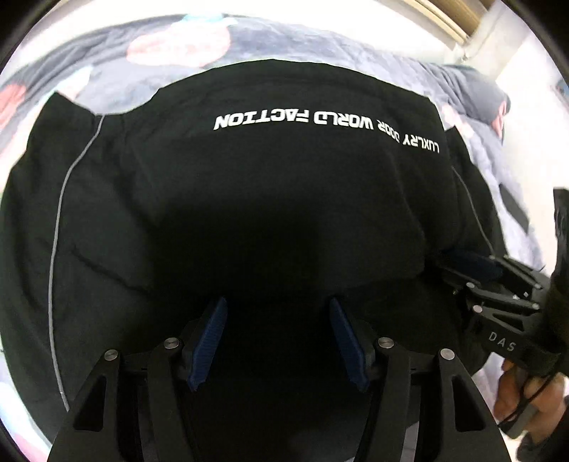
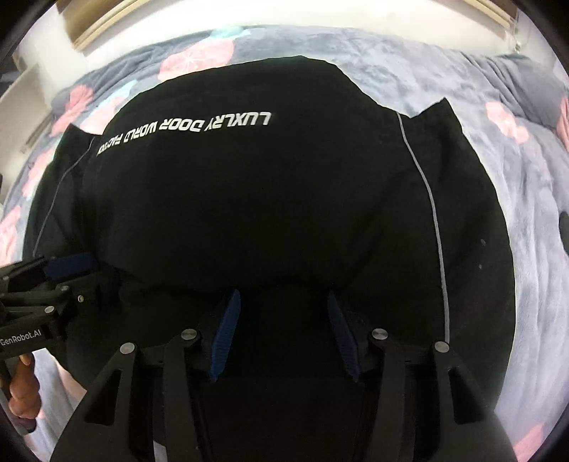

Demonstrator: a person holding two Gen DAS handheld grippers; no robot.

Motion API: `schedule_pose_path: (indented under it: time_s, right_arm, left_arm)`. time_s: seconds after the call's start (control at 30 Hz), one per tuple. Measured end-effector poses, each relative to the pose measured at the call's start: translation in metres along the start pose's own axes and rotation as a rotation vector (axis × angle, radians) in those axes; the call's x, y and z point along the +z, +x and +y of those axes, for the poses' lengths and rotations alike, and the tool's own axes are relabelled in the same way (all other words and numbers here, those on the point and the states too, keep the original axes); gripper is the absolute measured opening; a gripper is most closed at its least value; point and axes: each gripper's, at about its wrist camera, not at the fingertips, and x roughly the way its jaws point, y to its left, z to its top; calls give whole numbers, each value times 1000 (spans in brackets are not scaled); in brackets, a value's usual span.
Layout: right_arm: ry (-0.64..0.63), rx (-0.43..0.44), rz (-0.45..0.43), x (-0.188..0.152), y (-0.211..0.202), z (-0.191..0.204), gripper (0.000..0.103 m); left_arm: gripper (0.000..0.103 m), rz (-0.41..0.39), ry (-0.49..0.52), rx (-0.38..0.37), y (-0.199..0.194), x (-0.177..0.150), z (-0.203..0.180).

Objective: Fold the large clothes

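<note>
A black garment [image 1: 270, 199] with grey piping and white lettering lies spread on the bed, a folded layer on top whose near edge runs just beyond my fingertips. My left gripper [image 1: 277, 305] hovers over its near part, blue pads [image 1: 209, 341] apart, only flat black cloth under them. In the right wrist view the same garment [image 2: 270, 199] fills the picture and my right gripper [image 2: 282, 302] is open above it, pressing on nothing. Each gripper shows in the other's view: the right gripper [image 1: 476, 270] at the garment's right side, the left gripper [image 2: 76, 273] at its left side.
A grey quilt with pink flowers [image 2: 498, 149] covers the bed around the garment. A dark flat object [image 1: 512, 202] lies on the quilt to the right. A wooden frame [image 2: 106, 21] and a white wall stand behind. A person's hand [image 1: 533, 387] holds the right gripper's handle.
</note>
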Motion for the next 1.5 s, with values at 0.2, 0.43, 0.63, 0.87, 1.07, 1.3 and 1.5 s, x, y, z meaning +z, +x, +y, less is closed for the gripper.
schedule_pose_path:
  time_s: [0.2, 0.43, 0.63, 0.87, 1.07, 1.3, 1.5]
  right_arm:
    - [2, 36, 30, 20, -22, -2, 56]
    - [34, 38, -112, 85, -45, 0, 56]
    - [48, 1, 26, 102, 30, -3, 56]
    - [14, -40, 48, 93, 60, 2, 58]
    - [22, 19, 44, 95, 38, -4, 58]
    - [105, 82, 14, 60, -15, -29, 58]
    - [189, 84, -9, 17, -58, -62, 59]
  left_arm:
    - [60, -58, 1, -69, -45, 14, 0]
    - [60, -149, -71, -98, -61, 70, 14]
    - [57, -3, -124, -91, 14, 76, 37]
    - [58, -17, -62, -23, 28, 71, 28]
    - [58, -39, -115, -126, -6, 66, 39]
    - [59, -119, -142, -152, -71, 28, 59]
    - [59, -139, -218, -122, -105, -10, 94]
